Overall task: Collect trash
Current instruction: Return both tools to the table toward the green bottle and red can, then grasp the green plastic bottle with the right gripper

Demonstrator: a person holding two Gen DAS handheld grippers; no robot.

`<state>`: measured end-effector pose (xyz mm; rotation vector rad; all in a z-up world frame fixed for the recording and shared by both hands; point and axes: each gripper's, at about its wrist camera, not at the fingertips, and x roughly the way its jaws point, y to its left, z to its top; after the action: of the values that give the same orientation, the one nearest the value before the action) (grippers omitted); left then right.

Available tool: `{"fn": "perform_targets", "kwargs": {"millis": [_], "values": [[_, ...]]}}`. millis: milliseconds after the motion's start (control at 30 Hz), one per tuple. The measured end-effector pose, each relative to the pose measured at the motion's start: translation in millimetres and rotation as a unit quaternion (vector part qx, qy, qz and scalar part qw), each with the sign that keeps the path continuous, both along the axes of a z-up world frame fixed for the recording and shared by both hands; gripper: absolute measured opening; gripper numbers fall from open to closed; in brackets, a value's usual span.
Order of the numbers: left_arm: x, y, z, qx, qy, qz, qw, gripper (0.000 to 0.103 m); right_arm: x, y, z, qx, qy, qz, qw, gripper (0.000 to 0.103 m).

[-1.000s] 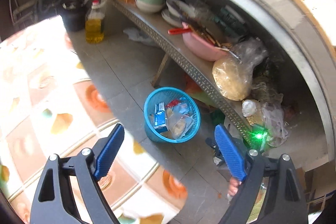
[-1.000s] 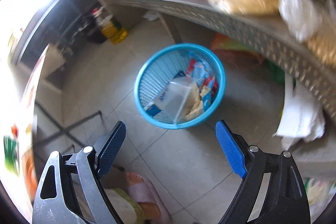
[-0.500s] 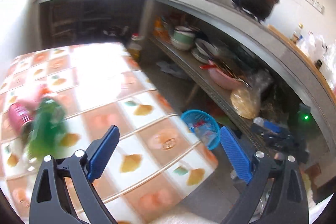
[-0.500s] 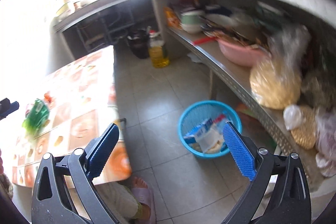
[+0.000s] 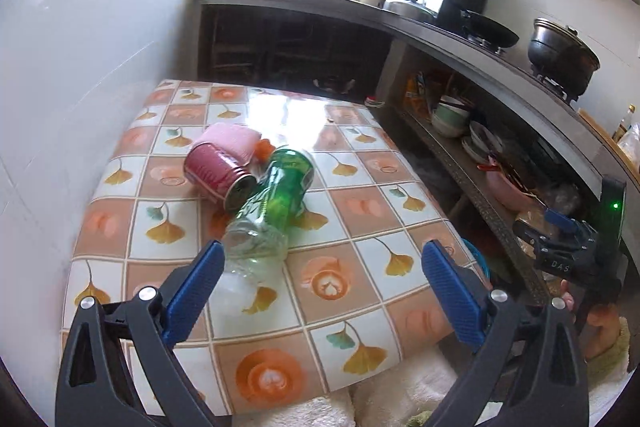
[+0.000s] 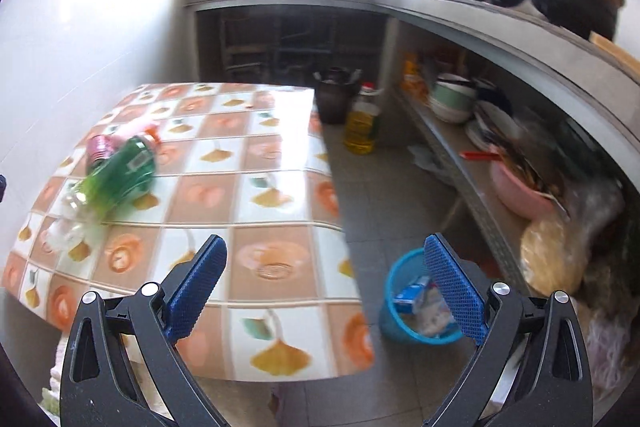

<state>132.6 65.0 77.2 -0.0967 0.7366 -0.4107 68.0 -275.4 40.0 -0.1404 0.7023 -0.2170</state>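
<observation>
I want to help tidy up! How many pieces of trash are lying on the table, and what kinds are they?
Green plastic bottle: 1
Pink-red can: 1
Pink cup-like item, behind the can: 1
Total: 3, all lying together on the tiled table. A small orange bit beside them is too unclear to count.

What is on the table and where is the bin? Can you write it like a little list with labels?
table: tiled pattern cloth
trash on table: green bottle, red can, pink cup, all lying on their sides in one cluster
clear bottle: lying nearest the left gripper, touching the green bottle
bin: blue basket on the floor beside the table, with wrappers inside
left gripper: open, holding nothing
right gripper: open, holding nothing
</observation>
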Motion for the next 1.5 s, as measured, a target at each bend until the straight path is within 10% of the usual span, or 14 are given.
{"fn": "perform_targets", "kwargs": {"millis": [200,633,867,1167,1500], "values": [[1.3,39.9,-17.7,-0.012,0.014,0.044,0.9989,0.097,27.7,41.2,2.6,0.109,0.026,0.094,0.989,0.095],[15.4,86.4,-56.6,-0.001,0.042,0.121,0.9917,0.097,163.8,138.1,-68.5,0.341,0.208,0.109,0.91,0.095],[23.5,104.7,-66.4,-0.007,0.051,0.144,0.9882,0.097,197.9,161.6,-108.8,0.355,0.251,0.077,0.897,0.09],[39.9,110.8,-72.3,-0.019,0.061,0.149,0.9867,0.097,199.5,162.3,-128.4,0.412,0.26,0.072,0.871,0.061],[85.6,94.8,-76.3,-0.061,0.092,0.12,0.9866,0.097,183.8,123.4,-119.4,0.401,0.263,0.068,0.875,0.06]]}}
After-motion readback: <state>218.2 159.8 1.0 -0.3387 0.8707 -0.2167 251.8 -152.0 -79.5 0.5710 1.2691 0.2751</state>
